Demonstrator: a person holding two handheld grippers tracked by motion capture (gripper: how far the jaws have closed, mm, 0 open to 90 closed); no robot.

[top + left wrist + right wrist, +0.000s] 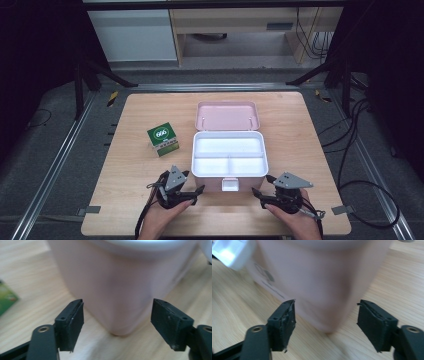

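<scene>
Pink box (229, 152) mid-table, lid thrown back, white tray bare (ready for filling, seemingly). Flanking its near corners: left gripper (186, 194) and right gripper (265, 196), jaws spread, holding nothing. Left of box, green carton (163, 139) waiting.

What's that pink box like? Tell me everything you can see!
The pink box looks like smooth plastic with rounded corners. It sits open in the middle of the wooden table. Its pink lid is swung back at the far side. Inside lies a white tray with three empty compartments. A white latch hangs at the front. The left gripper and right gripper point at its near corners, jaws open, not touching.
</scene>
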